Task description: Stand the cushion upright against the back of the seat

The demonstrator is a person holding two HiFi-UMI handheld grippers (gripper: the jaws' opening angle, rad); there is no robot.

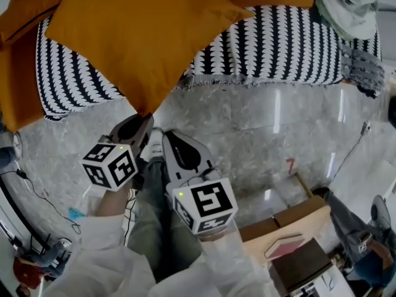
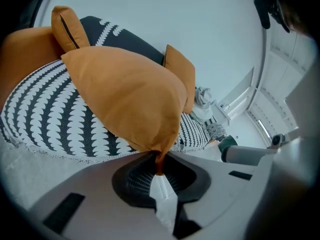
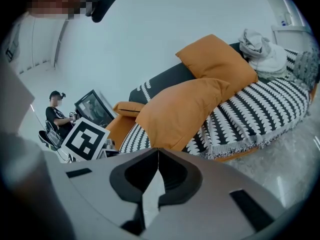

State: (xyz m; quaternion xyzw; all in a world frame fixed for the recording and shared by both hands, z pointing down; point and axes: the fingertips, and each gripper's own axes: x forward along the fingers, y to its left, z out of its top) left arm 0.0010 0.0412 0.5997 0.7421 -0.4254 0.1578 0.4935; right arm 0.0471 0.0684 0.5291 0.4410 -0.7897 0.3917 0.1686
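Step in hand: the grasp, with the lift to follow. The left gripper has its jaws nearly together, pinching the lowest corner of the orange cushion; the left gripper view shows the fabric tip nipped between the pads. The right gripper sits just beside it at 3 o'clock, jaws closed together on nothing.

Location of the cushion: it lies tilted across the front of the striped seat, at 11 to 12 o'clock in the head view. Its gripped corner hangs over the seat edge above the marble floor.

Next move, as judged: raise and carry the cushion toward 12 o'clock, then set it on edge against the dark backrest. A single-corner hold will probably let it swing and sag, so the free right gripper may be needed on another edge. A second orange cushion already leans there.

Containers: a cardboard box stands on the floor at 4 o'clock; its contents cannot be made out.
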